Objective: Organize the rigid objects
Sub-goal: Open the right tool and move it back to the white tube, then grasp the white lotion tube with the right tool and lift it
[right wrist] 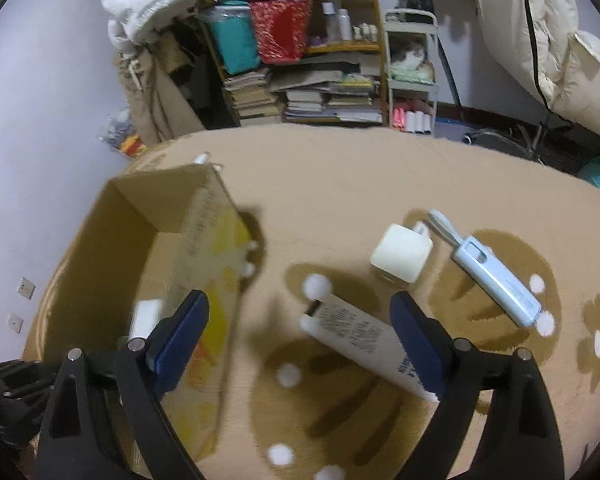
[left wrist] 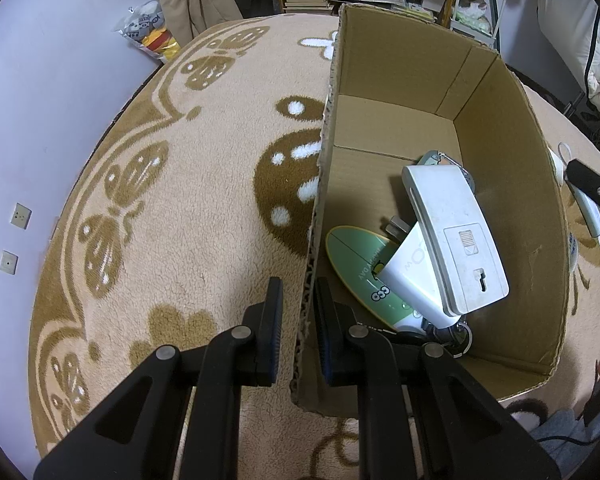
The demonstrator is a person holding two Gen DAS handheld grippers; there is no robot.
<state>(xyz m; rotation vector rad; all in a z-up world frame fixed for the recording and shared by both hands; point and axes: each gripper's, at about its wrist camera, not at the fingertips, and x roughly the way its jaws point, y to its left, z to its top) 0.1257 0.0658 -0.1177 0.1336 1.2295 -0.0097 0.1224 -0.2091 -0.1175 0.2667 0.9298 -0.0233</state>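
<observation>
Left wrist view: steep downward look, close over the cardboard box point(left wrist: 500, 168) wall. Right wrist view: shallower tilt, slightly farther, over the rug point(right wrist: 340, 176) beside it. Shared: box, rug, bookshelf point(right wrist: 300, 60) behind.

Cardboard box point(left wrist: 500, 184): plain brown. Rug point(left wrist: 204, 208): beige, brown butterflies and white dots. Oval card point(left wrist: 360, 268) in box: green, yellow rim. Charger block point(right wrist: 401, 254): cream. Tube point(right wrist: 364, 342): beige, dark print. Hand-held gripper pads point(right wrist: 180, 332): blue.
</observation>
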